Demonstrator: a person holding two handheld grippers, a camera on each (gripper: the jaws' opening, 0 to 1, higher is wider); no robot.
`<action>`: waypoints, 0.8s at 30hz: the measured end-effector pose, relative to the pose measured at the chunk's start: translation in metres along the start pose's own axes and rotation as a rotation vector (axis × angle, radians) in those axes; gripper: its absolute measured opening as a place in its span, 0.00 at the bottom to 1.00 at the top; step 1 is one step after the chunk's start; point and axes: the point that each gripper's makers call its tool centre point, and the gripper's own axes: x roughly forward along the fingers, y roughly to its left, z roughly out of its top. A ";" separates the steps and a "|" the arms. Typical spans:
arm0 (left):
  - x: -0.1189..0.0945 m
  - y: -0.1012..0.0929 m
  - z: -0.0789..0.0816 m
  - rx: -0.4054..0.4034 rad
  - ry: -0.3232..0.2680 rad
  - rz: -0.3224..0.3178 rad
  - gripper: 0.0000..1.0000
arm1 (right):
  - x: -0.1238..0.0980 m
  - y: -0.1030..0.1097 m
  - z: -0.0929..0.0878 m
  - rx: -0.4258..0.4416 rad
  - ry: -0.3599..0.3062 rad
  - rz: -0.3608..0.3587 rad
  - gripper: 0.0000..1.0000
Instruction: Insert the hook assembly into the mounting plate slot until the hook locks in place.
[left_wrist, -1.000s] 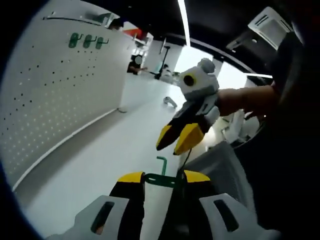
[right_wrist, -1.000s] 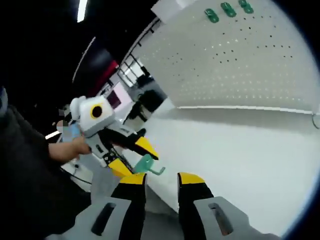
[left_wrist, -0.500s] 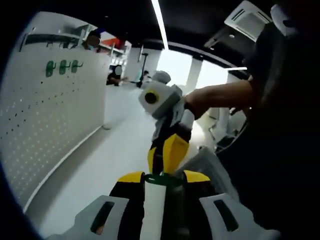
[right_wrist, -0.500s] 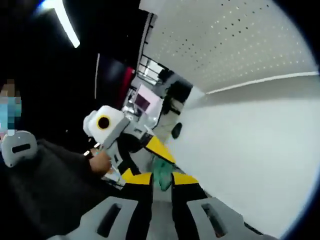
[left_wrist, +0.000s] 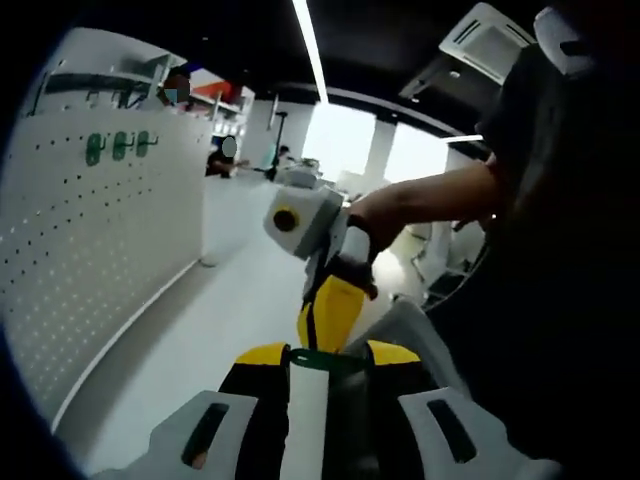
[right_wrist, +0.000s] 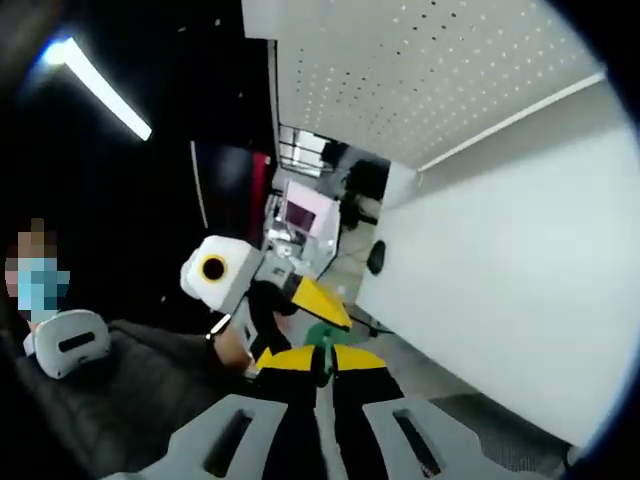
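Note:
A green hook assembly (left_wrist: 320, 361) lies crosswise between my left gripper's (left_wrist: 325, 358) yellow-tipped jaws, which are shut on it. My right gripper (left_wrist: 330, 312) comes down from above in the left gripper view, its yellow fingers meeting the hook. In the right gripper view the hook (right_wrist: 321, 338) sticks up between the nearly closed jaws of my right gripper (right_wrist: 320, 360), and the left gripper (right_wrist: 318, 298) reaches it from the left. The white perforated mounting plate (left_wrist: 90, 260) stands at the left, and it also fills the top of the right gripper view (right_wrist: 420, 70).
Three green hooks (left_wrist: 118, 146) hang high on the plate. A white table (left_wrist: 200, 340) runs along its foot, with a dark round object (right_wrist: 376, 257) on it. A person's arm (left_wrist: 430, 200) holds the right gripper. A grey bin (left_wrist: 400, 330) sits just right of the jaws.
The right gripper came in from open and apart, then shut on the hook held in the left gripper. Both views swung with the hands.

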 end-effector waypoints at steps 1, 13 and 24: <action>0.000 0.000 0.000 0.005 0.002 0.001 0.29 | 0.000 -0.001 -0.001 0.003 0.005 -0.003 0.04; -0.001 0.004 -0.003 0.027 0.023 0.010 0.30 | 0.002 -0.002 0.002 0.081 -0.001 -0.009 0.01; -0.004 0.037 -0.009 -0.114 -0.011 0.173 0.52 | 0.004 -0.003 0.032 -0.067 -0.140 -0.111 0.00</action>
